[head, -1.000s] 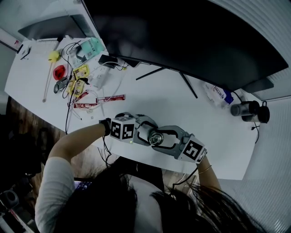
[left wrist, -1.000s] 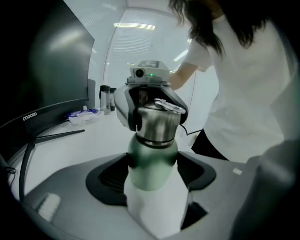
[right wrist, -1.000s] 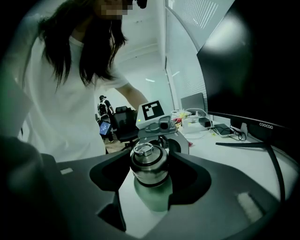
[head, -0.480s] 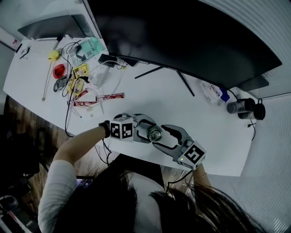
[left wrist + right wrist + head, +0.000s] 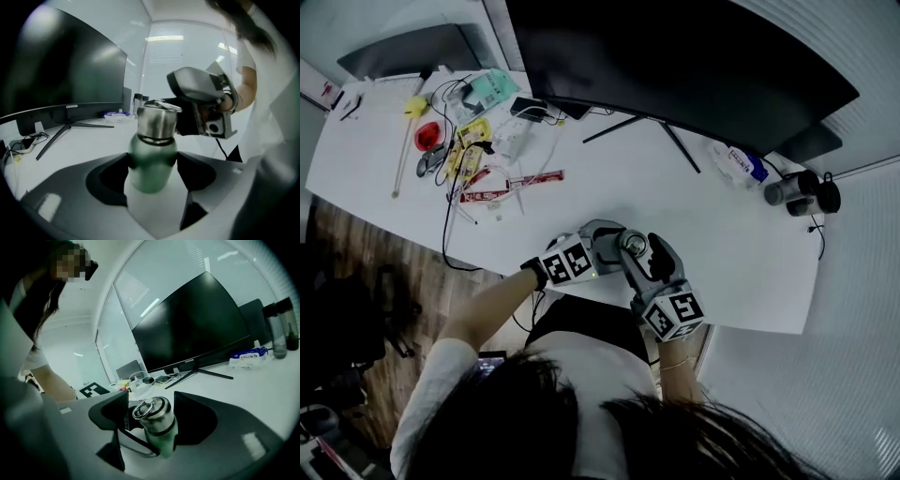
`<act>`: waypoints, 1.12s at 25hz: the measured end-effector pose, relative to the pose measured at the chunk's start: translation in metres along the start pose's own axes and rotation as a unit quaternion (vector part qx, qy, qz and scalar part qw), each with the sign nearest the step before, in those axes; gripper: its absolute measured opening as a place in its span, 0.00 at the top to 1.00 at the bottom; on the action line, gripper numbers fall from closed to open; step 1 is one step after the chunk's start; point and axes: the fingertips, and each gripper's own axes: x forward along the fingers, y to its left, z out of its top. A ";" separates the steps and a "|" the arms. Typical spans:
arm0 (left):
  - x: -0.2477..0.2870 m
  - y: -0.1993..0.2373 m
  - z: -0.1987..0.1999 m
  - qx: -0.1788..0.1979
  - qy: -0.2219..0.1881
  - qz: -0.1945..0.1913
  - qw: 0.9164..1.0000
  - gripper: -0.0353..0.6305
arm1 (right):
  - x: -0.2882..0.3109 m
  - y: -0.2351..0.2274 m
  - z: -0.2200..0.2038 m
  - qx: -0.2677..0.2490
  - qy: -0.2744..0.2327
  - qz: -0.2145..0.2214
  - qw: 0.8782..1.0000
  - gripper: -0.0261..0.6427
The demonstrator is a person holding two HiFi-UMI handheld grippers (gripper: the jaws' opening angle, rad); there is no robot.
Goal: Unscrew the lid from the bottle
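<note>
Green bottle, rigid and likely slippery, held above the table's near edge. Left gripper clamps its body; right gripper, jaws just opening, loosely straddles the steel lid, best gripped by its sides.

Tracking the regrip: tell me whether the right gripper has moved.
Yes. The right gripper swung toward the table's near edge, jaws just opening round the lid.
</note>
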 end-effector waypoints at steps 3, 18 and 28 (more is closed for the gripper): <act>0.001 0.002 0.000 -0.003 -0.004 0.025 1.000 0.38 | 0.006 0.000 -0.010 -0.010 0.016 -0.031 0.999 0.55; 0.002 0.003 0.001 -0.033 -0.023 0.067 0.997 0.38 | 0.008 -0.005 -0.015 -0.084 0.038 -0.050 0.994 0.57; -0.003 0.002 -0.001 0.023 0.007 -0.061 0.998 0.38 | 0.013 0.008 -0.018 -0.130 0.109 0.161 0.972 0.58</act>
